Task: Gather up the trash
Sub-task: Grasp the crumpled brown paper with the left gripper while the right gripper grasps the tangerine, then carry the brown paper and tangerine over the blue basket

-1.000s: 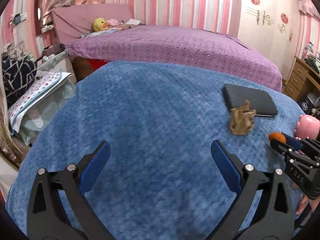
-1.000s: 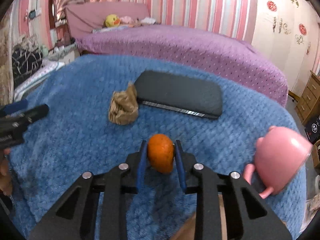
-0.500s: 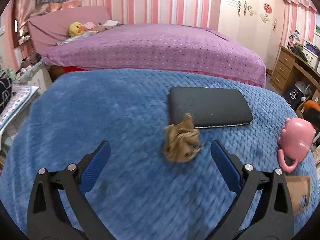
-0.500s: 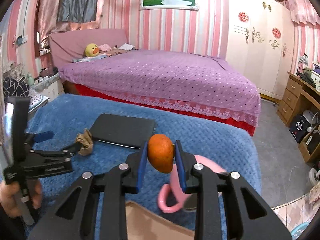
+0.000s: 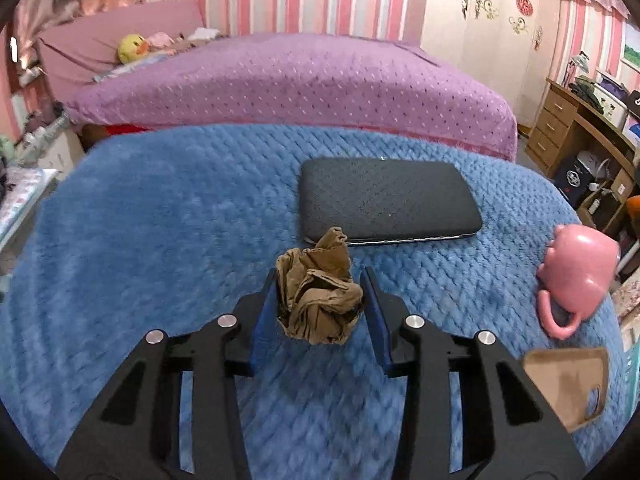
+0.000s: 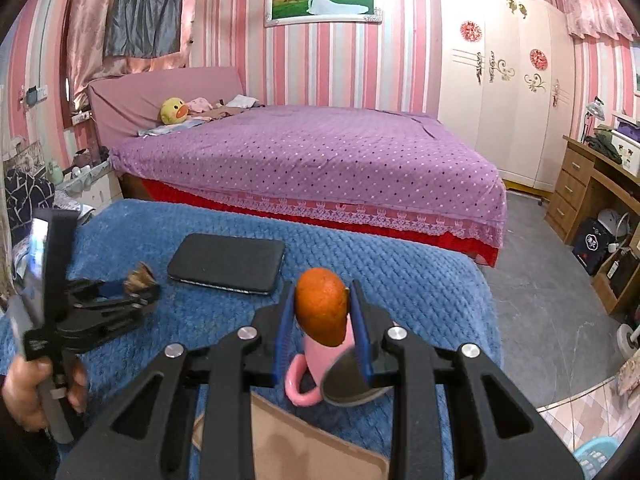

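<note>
My left gripper [image 5: 320, 300] is shut on a crumpled brown paper wad [image 5: 318, 298] on the blue blanket [image 5: 160, 220]. It also shows in the right wrist view [image 6: 132, 292], with the wad [image 6: 138, 278] at its tips. My right gripper [image 6: 322, 312] is shut on an orange peel [image 6: 320, 306], held above a pink mug [image 6: 316, 360] lying on its side. A brown cardboard box [image 6: 304, 444] sits below the right gripper; its flap shows in the left wrist view [image 5: 568, 384].
A black flat case [image 5: 388, 200] lies on the blanket just beyond the wad. The pink mug [image 5: 576, 272] lies at the blanket's right edge. A purple bed [image 6: 312, 156] stands behind, a wooden desk [image 6: 592, 184] at the right.
My left gripper moved forward and closed on the paper wad. My right gripper, still holding the orange peel, shifted a little over the mug and box.
</note>
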`<action>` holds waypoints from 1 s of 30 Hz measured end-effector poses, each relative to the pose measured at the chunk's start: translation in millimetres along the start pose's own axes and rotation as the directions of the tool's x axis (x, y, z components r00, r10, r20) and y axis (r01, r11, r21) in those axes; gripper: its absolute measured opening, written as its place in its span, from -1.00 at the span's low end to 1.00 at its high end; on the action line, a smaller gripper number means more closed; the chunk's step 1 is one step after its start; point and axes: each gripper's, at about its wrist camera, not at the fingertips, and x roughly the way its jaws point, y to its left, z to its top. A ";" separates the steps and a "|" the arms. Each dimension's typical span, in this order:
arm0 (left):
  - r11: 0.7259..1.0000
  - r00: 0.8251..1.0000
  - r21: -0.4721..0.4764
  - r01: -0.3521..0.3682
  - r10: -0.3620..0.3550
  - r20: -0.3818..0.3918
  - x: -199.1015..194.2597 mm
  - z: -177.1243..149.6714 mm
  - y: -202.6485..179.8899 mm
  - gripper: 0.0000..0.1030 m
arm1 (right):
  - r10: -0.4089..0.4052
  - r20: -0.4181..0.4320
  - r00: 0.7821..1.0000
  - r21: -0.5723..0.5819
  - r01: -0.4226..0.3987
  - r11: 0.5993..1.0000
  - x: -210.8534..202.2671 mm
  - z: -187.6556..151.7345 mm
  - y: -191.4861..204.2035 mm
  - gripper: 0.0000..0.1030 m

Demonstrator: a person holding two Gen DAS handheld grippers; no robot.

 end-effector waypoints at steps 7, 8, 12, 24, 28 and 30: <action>0.998 0.997 -0.031 -0.047 0.049 0.065 -62.9 -26.5 -4.1 -0.23 | -0.039 -0.018 0.999 0.021 0.039 0.999 -34.8 -29.4 -10.7 -0.47; 0.998 0.997 -0.041 -0.037 0.040 0.072 -72.5 -30.4 -7.4 -0.23 | -0.045 -0.023 0.999 0.021 0.045 0.999 -39.7 -34.3 -13.1 -0.47; 1.000 0.994 -0.024 -0.018 0.020 0.104 -105.5 -41.2 -27.8 -0.23 | -0.094 -0.047 0.995 0.021 0.095 0.995 -64.4 -57.5 -24.3 -0.47; 0.999 0.988 0.021 0.042 -0.045 0.146 -152.4 -75.2 -68.6 -0.23 | -0.191 -0.073 0.979 0.060 0.195 0.979 -115.7 -103.0 -66.2 -0.47; 0.999 0.992 0.018 0.035 -0.037 0.118 -142.2 -80.3 -73.5 -0.23 | -0.198 -0.079 0.977 0.087 0.205 0.975 -123.6 -111.6 -83.7 -0.47; 0.999 0.992 0.014 0.032 -0.034 0.118 -140.6 -80.6 -76.5 -0.23 | -0.203 -0.077 0.976 0.103 0.211 0.972 -127.4 -113.5 -92.8 -0.47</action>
